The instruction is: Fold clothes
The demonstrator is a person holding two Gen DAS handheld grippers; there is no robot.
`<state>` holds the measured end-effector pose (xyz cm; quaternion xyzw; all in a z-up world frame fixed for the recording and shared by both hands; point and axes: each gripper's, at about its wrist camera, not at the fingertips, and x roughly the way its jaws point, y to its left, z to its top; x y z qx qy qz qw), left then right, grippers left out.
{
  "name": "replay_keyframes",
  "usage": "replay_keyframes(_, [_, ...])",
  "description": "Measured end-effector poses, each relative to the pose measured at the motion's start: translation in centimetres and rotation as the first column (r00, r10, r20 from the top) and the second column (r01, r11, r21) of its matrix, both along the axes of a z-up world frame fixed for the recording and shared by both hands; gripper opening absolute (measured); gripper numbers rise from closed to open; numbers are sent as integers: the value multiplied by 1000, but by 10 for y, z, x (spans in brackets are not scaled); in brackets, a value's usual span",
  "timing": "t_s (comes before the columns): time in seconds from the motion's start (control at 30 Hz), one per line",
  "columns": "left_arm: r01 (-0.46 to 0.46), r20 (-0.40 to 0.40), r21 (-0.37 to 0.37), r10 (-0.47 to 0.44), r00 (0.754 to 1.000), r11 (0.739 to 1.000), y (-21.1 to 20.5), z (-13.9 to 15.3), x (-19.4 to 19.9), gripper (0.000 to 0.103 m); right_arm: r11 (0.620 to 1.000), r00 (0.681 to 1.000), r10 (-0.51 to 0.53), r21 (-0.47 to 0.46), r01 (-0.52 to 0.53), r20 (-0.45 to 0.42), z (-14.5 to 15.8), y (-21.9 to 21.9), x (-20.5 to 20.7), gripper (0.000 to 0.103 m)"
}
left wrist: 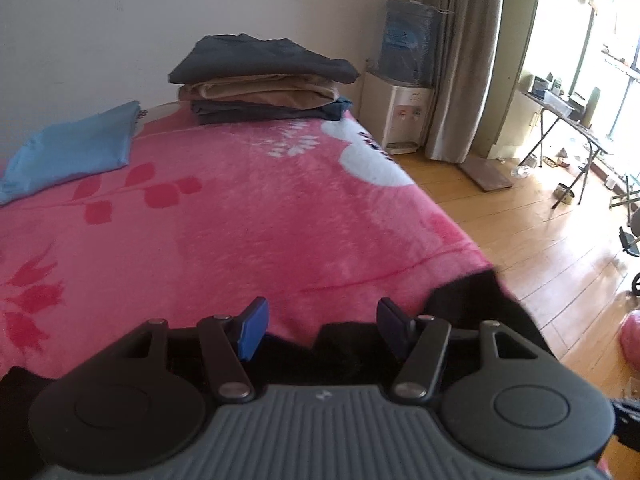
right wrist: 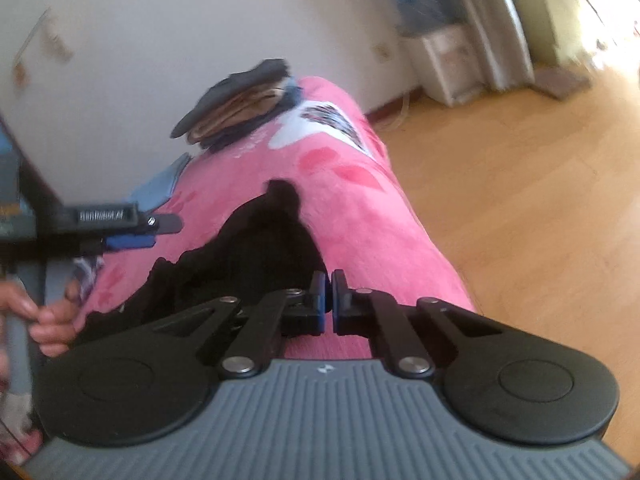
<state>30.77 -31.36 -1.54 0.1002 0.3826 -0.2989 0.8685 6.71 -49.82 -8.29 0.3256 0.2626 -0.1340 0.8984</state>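
Two tongs in play here: the left tongs (left wrist: 318, 330) are spread apart with nothing between the blue pads, hovering over the near edge of the black garment (right wrist: 256, 256), while the right tongs (right wrist: 331, 300) are clenched tight; the garment lies right under them, but I can't tell if any cloth is pinched in there. The black piece is sprawled crumpled across the near part of the bed, on the pink blanket (left wrist: 248, 216), close to the side where the bed drops off to the wooden floor (left wrist: 532, 240). My guess is it was dumped here to be spread flat, since this stretch of blanket is bare and roomy. Finished stuff seems parked out of the way: a stack of folded clothes (left wrist: 262, 80) up against the wall at the far end, and a blue folded piece (left wrist: 72, 148) off to the left. Plenty of open pink toward the middle, so dragging the garment inward, away from that floor-side edge, looks like the safer move
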Motion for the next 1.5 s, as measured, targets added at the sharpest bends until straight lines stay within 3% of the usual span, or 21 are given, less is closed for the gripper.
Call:
replay_keyframes(0.1, [-13,14,-11,13,1000,1000,9,1,-4,61,998,999,-34,55,35,-33,-8,1,-13,1])
replay_keyframes(0.33, [29,81,-27,-27,996,999,21,9,-31,61,994,996,-77,68,80,-51,-11,0,-15,2])
replay_keyframes(0.53, [43,101,-23,-40,994,999,39,9,-48,61,987,991,-135,86,134,6,0,-21,-26,9])
replay_keyframes(0.7, [-4,52,-20,5,999,1000,63,3,-43,61,999,999,30,14,-30,29,6,-39,31,48])
replay_keyframes(0.87, [-48,41,9,47,998,999,92,-1,-37,61,988,988,152,-25,-152,-4,2,-49,90,52])
replay_keyframes(0.93, [-64,45,21,63,997,998,103,-2,-35,61,987,987,160,-10,-160,-14,-5,-54,99,32])
replay_keyframes(0.97, [-72,46,26,71,996,997,107,-3,-34,61,989,989,147,3,-147,-20,-8,-57,101,6])
replay_keyframes(1.17, [-112,43,42,110,993,993,115,-10,-20,61,998,997,60,33,-62,44,-7,-65,87,1])
replay_keyframes(1.5, [-141,115,151,124,986,978,75,-35,4,61,990,978,-141,35,137,155,11,-73,43,1])
